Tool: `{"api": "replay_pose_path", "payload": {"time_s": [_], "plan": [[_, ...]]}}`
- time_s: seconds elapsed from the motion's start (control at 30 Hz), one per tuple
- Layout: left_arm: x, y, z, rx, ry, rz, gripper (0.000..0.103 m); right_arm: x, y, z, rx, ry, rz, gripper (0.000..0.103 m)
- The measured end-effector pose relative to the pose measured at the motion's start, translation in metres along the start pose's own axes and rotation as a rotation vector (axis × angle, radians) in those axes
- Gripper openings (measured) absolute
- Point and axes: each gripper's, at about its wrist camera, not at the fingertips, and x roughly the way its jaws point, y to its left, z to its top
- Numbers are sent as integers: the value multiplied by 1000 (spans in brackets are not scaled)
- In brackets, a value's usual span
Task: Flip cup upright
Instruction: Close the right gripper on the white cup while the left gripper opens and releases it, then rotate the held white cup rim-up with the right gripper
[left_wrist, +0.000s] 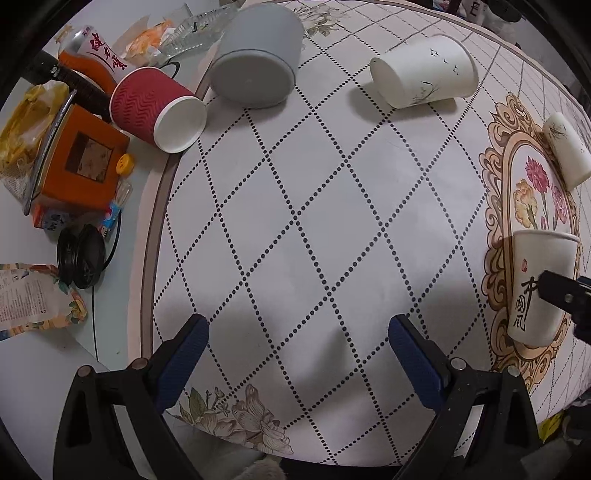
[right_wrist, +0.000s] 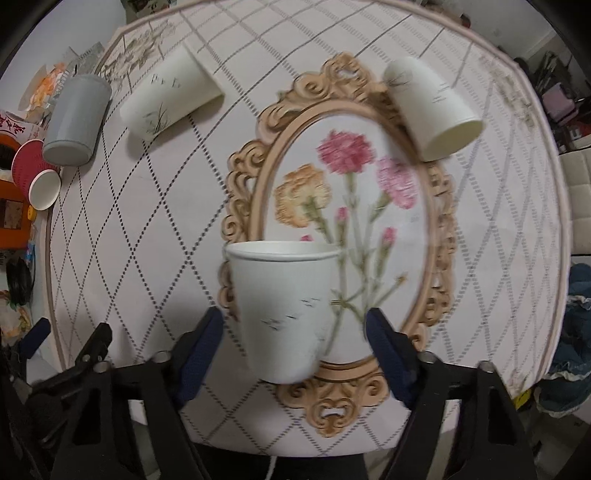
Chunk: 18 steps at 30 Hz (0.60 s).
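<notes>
A white paper cup (right_wrist: 284, 310) stands upright on the flowered tablecloth, between the open fingers of my right gripper (right_wrist: 293, 332); neither pad touches it. The same cup shows at the right edge of the left wrist view (left_wrist: 539, 288), with a right fingertip (left_wrist: 557, 291) beside it. My left gripper (left_wrist: 297, 332) is open and empty over the diamond-patterned cloth. Other cups lie on their sides: a white one (left_wrist: 424, 72) (right_wrist: 170, 99), another white one (left_wrist: 567, 147) (right_wrist: 432, 110), a grey one (left_wrist: 258, 55) (right_wrist: 75, 118) and a red ribbed one (left_wrist: 157, 109) (right_wrist: 35, 177).
Left of the cloth lie an orange box (left_wrist: 81, 158), a yellow bag (left_wrist: 26, 125), a black cable coil (left_wrist: 81, 258), a printed packet (left_wrist: 33, 295) and a glass dish (left_wrist: 195, 29). The table's front edge (right_wrist: 332, 448) is close below both grippers.
</notes>
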Motion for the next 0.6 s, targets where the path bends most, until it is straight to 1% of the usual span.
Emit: {"api": "replay_pose_path", "payload": {"time_s": [0.03, 0.1, 0.13, 0.27, 0.37, 0.43, 0.47, 0.53, 0.6], "plan": [[1, 1, 0, -1, 2, -3, 99, 3, 2, 2, 5, 11, 4, 72], [2, 1, 0, 3, 7, -7, 99, 10, 5, 5, 8, 38, 6, 58], [3, 2, 0, 5, 9, -8, 99, 13, 7, 7, 8, 49, 1, 59], [7, 5, 0, -1, 38, -22, 99, 12, 8, 9, 8, 42, -2, 58], [7, 8, 0, -3, 50, -33, 99, 12, 5, 10, 29, 48, 22, 57], [8, 9, 1, 3, 58, -34, 99, 10, -4, 10, 59, 47, 55, 57], [9, 11, 3, 6, 63, -33, 99, 8, -8, 10, 74, 37, 72, 56], [10, 11, 6, 6, 72, -35, 99, 0, -14, 10, 99, -12, 107, 56], [10, 11, 10, -1, 87, -42, 99, -14, -21, 10, 112, -96, 126, 56]]}}
